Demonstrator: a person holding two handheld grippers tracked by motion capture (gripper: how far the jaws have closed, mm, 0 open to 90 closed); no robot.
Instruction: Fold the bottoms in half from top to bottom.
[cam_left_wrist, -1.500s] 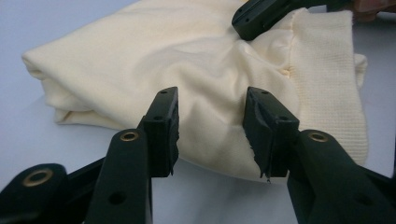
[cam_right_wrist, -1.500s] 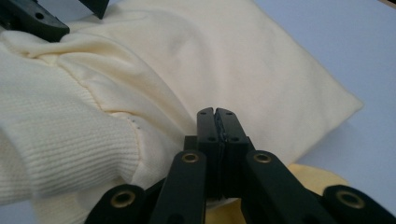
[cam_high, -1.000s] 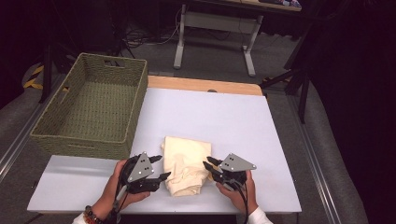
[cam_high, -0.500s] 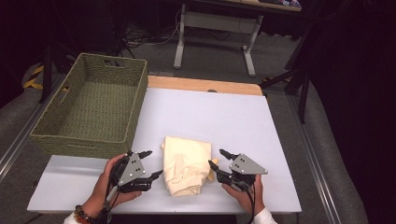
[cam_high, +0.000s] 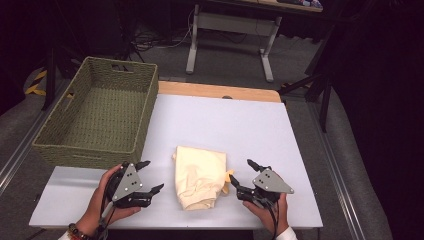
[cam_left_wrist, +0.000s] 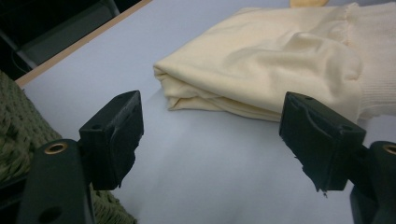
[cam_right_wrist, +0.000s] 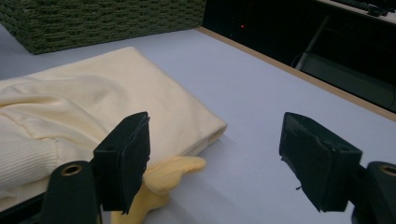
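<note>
On the table (cam_high: 260, 125), from the high view, I see the cloth (cam_high: 199, 176) folded between my left gripper (cam_high: 148, 176) and right gripper (cam_high: 242, 173), touching neither; a basket (cam_high: 95, 117) stands beyond the left one. In the left gripper view, its jaws have just been opening and stand apart, nothing between them, the cloth (cam_left_wrist: 280, 65) just ahead. In the right gripper view, the jaws likewise have opened wide and empty, the cloth (cam_right_wrist: 93, 112) beside the left jaw.
</note>
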